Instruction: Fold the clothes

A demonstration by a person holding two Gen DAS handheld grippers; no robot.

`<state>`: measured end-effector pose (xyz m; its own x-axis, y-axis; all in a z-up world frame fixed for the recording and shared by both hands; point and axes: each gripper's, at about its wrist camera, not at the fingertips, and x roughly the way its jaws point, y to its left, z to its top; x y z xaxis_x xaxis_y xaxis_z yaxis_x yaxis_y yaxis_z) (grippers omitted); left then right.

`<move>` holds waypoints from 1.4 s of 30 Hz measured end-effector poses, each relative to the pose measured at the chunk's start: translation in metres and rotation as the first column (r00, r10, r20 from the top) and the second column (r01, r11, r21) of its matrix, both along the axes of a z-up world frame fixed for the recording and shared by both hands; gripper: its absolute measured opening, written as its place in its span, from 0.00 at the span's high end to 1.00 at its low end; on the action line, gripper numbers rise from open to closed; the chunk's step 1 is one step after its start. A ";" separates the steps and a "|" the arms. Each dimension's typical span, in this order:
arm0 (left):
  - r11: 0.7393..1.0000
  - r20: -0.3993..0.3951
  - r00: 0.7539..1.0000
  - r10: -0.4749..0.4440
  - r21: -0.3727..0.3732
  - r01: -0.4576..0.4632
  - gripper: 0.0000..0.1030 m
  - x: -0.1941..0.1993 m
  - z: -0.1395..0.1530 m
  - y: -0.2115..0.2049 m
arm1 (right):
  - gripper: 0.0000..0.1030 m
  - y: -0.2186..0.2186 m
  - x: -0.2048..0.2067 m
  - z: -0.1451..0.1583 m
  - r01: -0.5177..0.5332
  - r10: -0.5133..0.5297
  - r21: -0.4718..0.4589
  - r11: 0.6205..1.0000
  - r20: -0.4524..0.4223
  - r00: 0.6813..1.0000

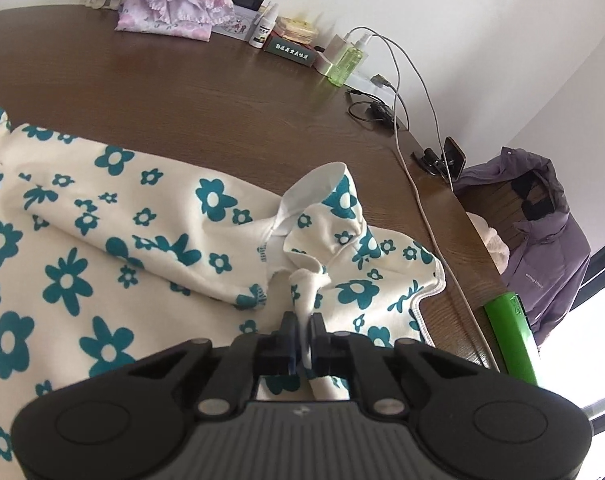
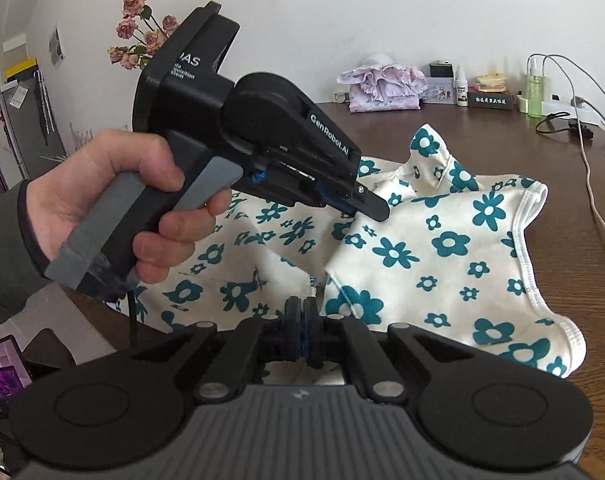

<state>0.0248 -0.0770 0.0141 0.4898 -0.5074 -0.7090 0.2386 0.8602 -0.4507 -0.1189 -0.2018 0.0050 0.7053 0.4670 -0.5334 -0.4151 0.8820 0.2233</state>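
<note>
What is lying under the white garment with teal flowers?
The flowered garment lies on the brown wooden table, which shows all around it. Whether anything else is beneath cannot be seen, because the cloth covers that part.

Rumpled floral garment [image 1: 102,220] (cream, teal)

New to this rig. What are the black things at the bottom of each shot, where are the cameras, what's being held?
No robot: a person carries a handheld two-finger gripper in each hand, each with a fisheye camera looking along its fingers. One picture comes from the left gripper, shut on a fold of the cream garment with teal flowers. The other comes from the right gripper, shut on the garment's near edge; it also shows the left hand. The garment lies on a dark brown wooden table, a folded pink floral cloth behind.
</note>
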 end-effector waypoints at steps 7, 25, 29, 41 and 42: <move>1.000 -0.002 1.000 -0.015 0.003 0.015 0.93 0.002 0.001 -0.002 | 0.67 -0.003 0.010 0.001 0.073 -0.070 -0.058 0.996 0.043 0.997; 0.997 0.154 0.988 -0.025 0.081 0.013 0.80 -0.027 0.035 0.007 | 0.98 -0.086 0.011 0.000 0.398 -0.402 -0.144 0.906 -0.004 0.915; 0.992 0.194 0.981 -0.018 0.122 -0.006 0.76 -0.043 0.044 0.025 | 0.96 -0.084 0.004 0.001 0.403 -0.410 -0.167 0.900 -0.008 0.912; 0.966 0.265 0.953 0.149 0.166 -0.197 0.59 -0.089 0.064 0.128 | 0.68 -0.116 0.106 0.004 0.382 -0.387 -0.104 0.918 -0.035 0.921; 0.963 0.266 0.950 0.162 0.168 -0.212 0.59 -0.092 0.063 0.136 | 0.82 -0.115 0.109 0.000 0.389 -0.397 -0.130 0.912 -0.033 0.917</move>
<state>-0.0676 0.0592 0.0774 0.7351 -0.2561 -0.6278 0.1480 0.9642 -0.2200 -0.0102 -0.3168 0.0051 0.7854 0.0894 -0.6125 -0.0191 0.9925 0.1204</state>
